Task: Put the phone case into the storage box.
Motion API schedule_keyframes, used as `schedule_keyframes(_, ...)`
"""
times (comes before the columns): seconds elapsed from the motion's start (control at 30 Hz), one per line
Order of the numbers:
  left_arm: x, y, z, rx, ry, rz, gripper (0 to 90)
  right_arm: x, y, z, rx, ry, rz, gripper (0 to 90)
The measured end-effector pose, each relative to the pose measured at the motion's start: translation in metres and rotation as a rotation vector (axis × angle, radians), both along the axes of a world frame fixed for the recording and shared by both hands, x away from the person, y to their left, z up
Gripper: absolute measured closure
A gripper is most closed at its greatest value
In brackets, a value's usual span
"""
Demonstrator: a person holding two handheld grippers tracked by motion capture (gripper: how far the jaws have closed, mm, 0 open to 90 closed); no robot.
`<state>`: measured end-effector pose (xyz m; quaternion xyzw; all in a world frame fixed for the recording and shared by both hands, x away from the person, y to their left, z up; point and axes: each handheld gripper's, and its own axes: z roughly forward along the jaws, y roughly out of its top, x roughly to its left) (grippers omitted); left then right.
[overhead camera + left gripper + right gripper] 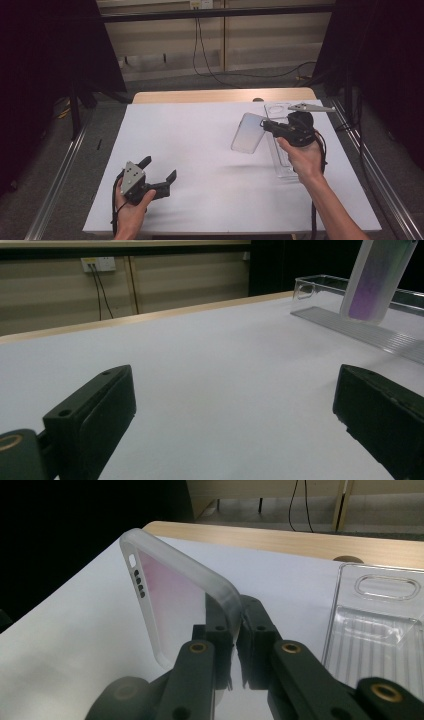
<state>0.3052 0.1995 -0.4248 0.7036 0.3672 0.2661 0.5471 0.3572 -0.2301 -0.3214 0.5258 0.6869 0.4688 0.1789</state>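
Observation:
A translucent frosted phone case [248, 133] with a faint purple tint hangs above the white table, tilted. My right gripper [266, 126] is shut on its right edge; in the right gripper view the case [170, 597] stands up with the jaws pinching its rim at my right gripper [235, 625]. The case [377, 277] also appears at the top right of the left gripper view. My left gripper [161, 168] stands open near the table's front left, just above the surface, its jaws wide apart with nothing between them [235, 415].
A clear plastic packaging tray [281, 150] lies on the table [200, 150] at the right, under the right hand; the tray [380, 615] has a hang slot at its far end. A wooden table edge [220, 95] runs along the back. Cables hang on the far wall.

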Motion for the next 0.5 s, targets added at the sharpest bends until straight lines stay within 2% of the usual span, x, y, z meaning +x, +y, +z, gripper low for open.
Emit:
schedule_keyframes(0.07,-0.002,0.003,0.000,0.001,-0.006,0.006,3.4,0.001,-0.001,0.001,-0.003,-0.006,0.001,84.9)
schedule_keyframes(0.17,-0.004,0.006,-0.002,-0.023,0.006,0.020,3.4,0.004,-0.002,0.004,-0.001,-0.013,-0.006,84.9)
schedule_keyframes(0.2,-0.003,0.008,-0.003,-0.015,0.003,0.019,3.4,0.005,-0.002,0.005,-0.003,-0.016,-0.008,84.9)
schedule_keyframes(0.23,-0.003,0.009,-0.003,-0.028,0.004,0.029,3.5,0.006,-0.003,0.006,-0.006,-0.020,-0.008,84.9)
schedule_keyframes(0.5,-0.005,0.012,-0.004,-0.037,-0.009,0.052,3.7,0.009,-0.009,0.012,-0.010,-0.048,-0.019,84.9)
